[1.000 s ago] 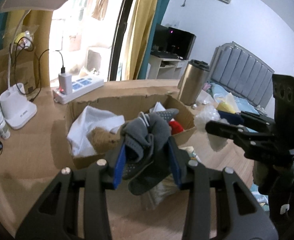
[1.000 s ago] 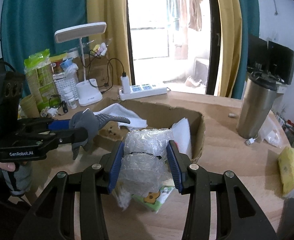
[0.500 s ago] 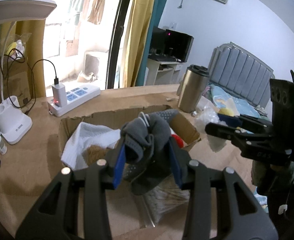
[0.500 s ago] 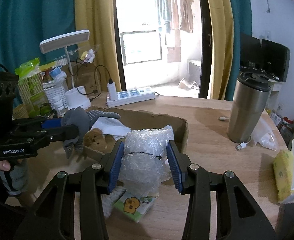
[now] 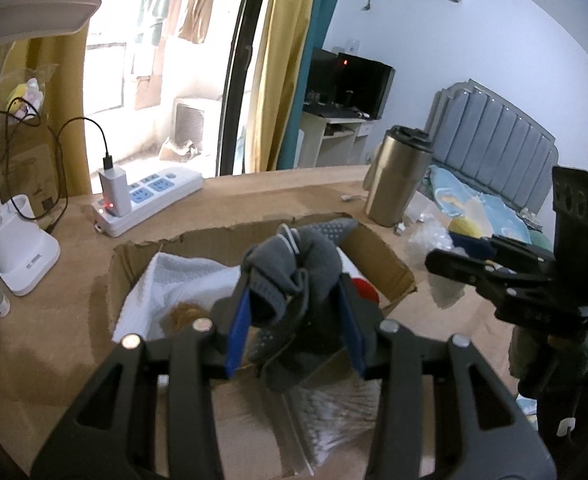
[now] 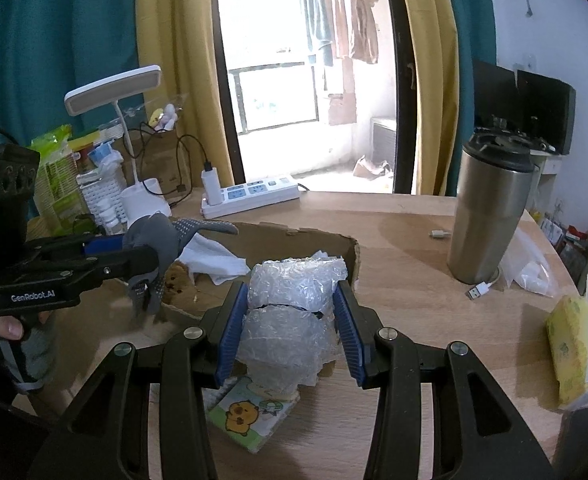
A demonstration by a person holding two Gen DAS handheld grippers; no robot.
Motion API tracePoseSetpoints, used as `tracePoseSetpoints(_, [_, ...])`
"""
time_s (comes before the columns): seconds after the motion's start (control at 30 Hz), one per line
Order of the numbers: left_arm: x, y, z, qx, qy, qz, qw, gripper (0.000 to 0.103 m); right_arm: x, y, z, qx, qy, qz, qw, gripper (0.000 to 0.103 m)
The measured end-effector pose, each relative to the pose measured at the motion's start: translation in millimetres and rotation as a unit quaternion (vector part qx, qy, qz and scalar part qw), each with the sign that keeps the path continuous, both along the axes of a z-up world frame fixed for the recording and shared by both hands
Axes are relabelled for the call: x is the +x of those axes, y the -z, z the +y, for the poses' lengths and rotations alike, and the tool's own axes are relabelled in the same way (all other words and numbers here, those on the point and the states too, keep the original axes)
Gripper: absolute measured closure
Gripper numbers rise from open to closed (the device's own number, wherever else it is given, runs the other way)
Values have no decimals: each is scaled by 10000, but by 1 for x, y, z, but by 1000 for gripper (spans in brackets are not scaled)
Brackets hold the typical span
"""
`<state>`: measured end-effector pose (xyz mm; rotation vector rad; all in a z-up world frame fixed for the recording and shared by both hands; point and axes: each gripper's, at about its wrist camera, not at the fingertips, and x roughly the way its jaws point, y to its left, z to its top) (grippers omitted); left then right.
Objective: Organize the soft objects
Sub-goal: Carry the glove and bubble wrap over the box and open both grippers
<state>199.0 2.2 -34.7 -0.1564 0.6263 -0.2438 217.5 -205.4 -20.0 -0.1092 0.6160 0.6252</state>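
Note:
My left gripper (image 5: 294, 320) is shut on a grey dotted glove (image 5: 294, 272) and holds it above the near wall of the open cardboard box (image 5: 230, 236). The box holds a white cloth (image 5: 182, 280), a small brown plush (image 5: 182, 314) and something red (image 5: 364, 288). My right gripper (image 6: 290, 320) is shut on a wad of bubble wrap (image 6: 290, 312), held above the box's near right corner (image 6: 350, 252). The left gripper (image 6: 94, 264) with the glove (image 6: 162, 240) shows at the left in the right wrist view. The right gripper shows side-on in the left wrist view (image 5: 454, 260).
A steel tumbler (image 6: 490, 216) stands right of the box. A white power strip (image 6: 250, 196) and a desk lamp (image 6: 134, 196) stand behind it. A tissue pack with a cartoon (image 6: 250, 412) lies under the bubble wrap. A yellow pack (image 6: 570, 344) lies far right.
Both grippers have risen and drawn back a little from the box, each still holding its object. The glove now hangs higher over the box's near wall.

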Motion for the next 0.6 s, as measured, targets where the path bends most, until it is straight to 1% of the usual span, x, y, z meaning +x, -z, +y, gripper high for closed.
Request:
tracePoseSetpoints(0.27, [16, 7, -9, 40, 69, 91, 9999, 59, 11, 5, -13, 101, 121, 50, 9999, 57])
tracePoseSetpoints(0.6, [40, 20, -20, 28, 188, 220, 9996, 59, 23, 10, -25, 108, 297, 95, 9995, 57])
